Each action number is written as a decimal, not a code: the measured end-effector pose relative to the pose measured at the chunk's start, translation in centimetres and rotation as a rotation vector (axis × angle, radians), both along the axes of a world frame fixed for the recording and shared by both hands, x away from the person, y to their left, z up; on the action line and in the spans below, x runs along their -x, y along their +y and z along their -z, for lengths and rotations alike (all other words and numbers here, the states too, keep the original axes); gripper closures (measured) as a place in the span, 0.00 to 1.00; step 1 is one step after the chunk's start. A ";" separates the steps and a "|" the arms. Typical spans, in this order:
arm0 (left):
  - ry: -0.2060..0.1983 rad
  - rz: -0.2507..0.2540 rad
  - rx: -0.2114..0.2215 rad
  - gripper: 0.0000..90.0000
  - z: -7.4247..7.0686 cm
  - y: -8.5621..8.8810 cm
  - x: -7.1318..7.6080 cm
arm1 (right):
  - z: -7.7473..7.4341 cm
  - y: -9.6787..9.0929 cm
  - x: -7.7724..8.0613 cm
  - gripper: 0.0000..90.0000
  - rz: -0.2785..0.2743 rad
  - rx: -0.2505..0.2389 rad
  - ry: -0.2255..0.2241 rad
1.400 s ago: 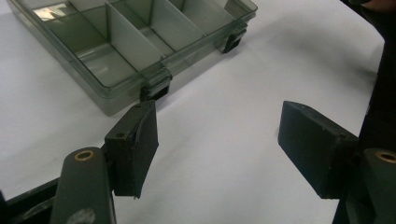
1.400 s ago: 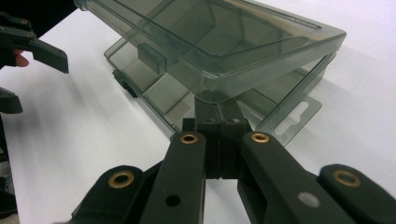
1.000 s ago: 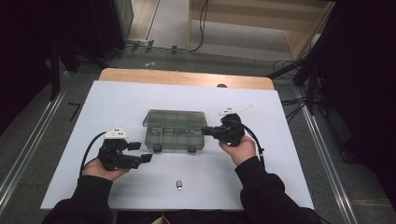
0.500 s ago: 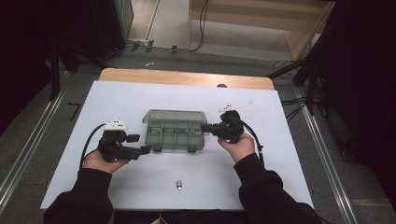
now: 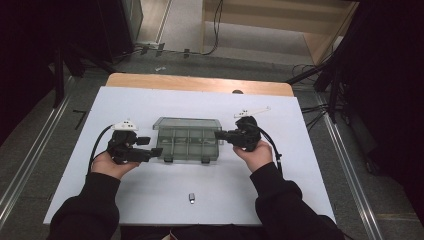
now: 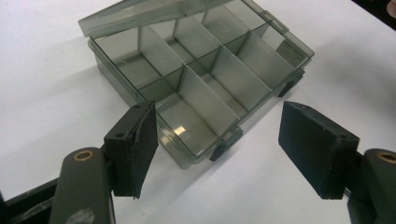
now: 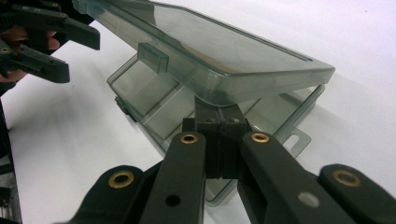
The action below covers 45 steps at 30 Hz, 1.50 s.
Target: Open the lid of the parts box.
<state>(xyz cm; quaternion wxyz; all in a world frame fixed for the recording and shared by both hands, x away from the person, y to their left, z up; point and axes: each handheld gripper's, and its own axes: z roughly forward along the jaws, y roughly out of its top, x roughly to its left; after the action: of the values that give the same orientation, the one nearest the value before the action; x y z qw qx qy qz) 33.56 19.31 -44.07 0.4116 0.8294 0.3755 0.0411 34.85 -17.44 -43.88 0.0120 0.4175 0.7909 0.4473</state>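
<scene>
A smoky clear compartment box (image 5: 187, 145) sits mid-table, its hinged lid (image 7: 210, 51) raised partway. My right gripper (image 5: 218, 135) is shut, and its closed tips (image 7: 217, 123) sit under the lid's right edge and prop it up. My left gripper (image 5: 152, 149) is open at the box's left front corner. In the left gripper view its jaws (image 6: 215, 116) stand wide, with the box's near corner (image 6: 187, 149) just ahead between them, untouched. The compartments (image 6: 210, 79) look empty. The left gripper (image 7: 51, 46) also appears beyond the lid in the right gripper view.
A white board (image 5: 300, 175) covers the table, with a wooden edge (image 5: 200, 82) at the far side. A small dark and silver piece (image 5: 191, 197) lies near the front edge. A thin white item (image 5: 252, 110) lies behind the right gripper.
My left gripper has moved away from the person and closer to the box's left front corner. The right gripper and the lid have stayed put.
</scene>
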 end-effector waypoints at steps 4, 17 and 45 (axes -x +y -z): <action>-0.007 0.002 -0.013 0.32 0.1 -0.1 -0.5 | 0.0 0.0 0.0 0.97 0.004 0.000 -0.004; -0.025 -0.024 -0.021 0.32 0.1 0.0 -2.7 | -0.1 0.3 0.0 0.97 0.010 -0.005 -0.017; -0.062 -0.093 0.035 0.68 0.6 0.1 -5.6 | -0.1 0.4 -0.3 0.95 0.032 -0.008 -0.035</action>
<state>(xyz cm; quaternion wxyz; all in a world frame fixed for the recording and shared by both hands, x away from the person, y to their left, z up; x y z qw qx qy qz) 39.18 19.41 -44.65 0.4351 0.8021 0.4014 0.0790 35.12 -17.05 -43.75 0.0312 0.4221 0.7821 0.4573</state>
